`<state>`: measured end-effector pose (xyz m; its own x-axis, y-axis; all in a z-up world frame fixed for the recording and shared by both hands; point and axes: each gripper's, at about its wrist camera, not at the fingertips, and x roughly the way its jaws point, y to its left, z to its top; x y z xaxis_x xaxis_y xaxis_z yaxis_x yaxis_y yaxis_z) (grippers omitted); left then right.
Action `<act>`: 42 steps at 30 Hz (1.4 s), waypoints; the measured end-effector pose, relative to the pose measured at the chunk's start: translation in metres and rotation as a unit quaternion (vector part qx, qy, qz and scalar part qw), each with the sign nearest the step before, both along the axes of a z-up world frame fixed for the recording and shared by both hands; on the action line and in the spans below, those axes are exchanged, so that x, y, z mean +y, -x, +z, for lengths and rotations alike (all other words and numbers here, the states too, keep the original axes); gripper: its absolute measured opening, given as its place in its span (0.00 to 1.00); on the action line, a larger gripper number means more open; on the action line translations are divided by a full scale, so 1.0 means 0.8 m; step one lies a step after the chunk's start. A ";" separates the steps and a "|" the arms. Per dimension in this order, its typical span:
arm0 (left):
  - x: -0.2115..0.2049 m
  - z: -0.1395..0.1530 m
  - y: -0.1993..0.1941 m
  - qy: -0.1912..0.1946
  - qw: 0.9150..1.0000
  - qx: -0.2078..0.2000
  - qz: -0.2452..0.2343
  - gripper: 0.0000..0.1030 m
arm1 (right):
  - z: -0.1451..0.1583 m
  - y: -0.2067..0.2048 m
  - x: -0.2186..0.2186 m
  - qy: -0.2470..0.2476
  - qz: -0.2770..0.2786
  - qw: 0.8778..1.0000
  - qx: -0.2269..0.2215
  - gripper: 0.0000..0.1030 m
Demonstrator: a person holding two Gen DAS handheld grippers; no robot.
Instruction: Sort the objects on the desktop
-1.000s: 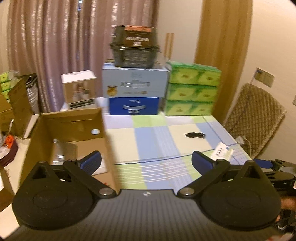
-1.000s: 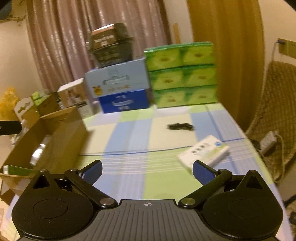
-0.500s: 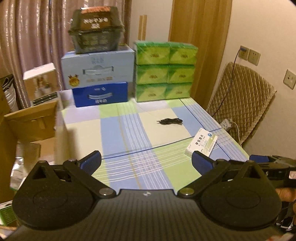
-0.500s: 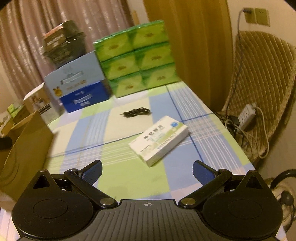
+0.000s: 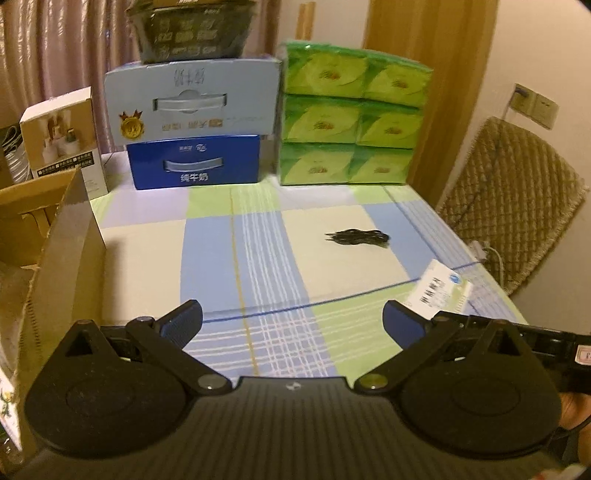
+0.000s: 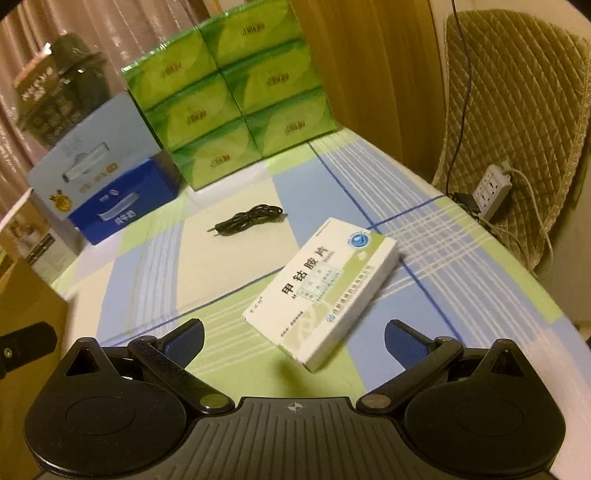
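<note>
A white and green medicine box [image 6: 325, 284] lies flat on the checked tablecloth, just beyond my right gripper [image 6: 293, 330], which is open and empty with the box's near end between the fingers' line. The box also shows in the left wrist view [image 5: 441, 291]. A coiled black cable [image 6: 249, 219] lies further back; it shows in the left wrist view too [image 5: 356, 237]. My left gripper [image 5: 291, 321] is open and empty above the cloth. An open cardboard box [image 5: 70, 258] stands at the left.
Stacked green tissue packs [image 5: 351, 122], a pale blue carton on a dark blue carton [image 5: 194, 162] and a dark basket [image 5: 190, 29] stand at the table's back. A padded chair [image 6: 517, 110] and a power strip [image 6: 491, 190] lie past the right edge.
My right gripper has moved forward and down toward the medicine box, which now looks much closer. My left gripper has swung right, away from the cardboard box.
</note>
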<state>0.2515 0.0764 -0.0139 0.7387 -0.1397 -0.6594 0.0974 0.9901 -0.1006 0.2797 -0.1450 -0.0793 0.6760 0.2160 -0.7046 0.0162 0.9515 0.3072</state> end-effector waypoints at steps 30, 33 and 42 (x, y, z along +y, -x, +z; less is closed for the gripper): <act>0.028 -0.072 -0.025 0.037 0.999 0.030 0.026 0.99 | -0.039 -0.044 0.009 0.125 0.002 0.992 0.006 0.72; 0.022 -0.074 -0.026 0.040 0.998 0.033 0.020 0.99 | -0.043 -0.046 0.002 0.130 0.004 0.991 0.009 0.73; 0.009 -0.077 -0.044 0.028 0.999 0.018 0.012 0.99 | -0.043 -0.057 0.000 0.149 0.013 0.989 -0.016 0.70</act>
<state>0.2869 0.0838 -0.0752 0.7184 -0.1590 -0.6772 0.0688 0.9850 -0.1583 0.3252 -0.1452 -0.1140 0.6959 0.0189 -0.7179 -0.0138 0.9998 0.0130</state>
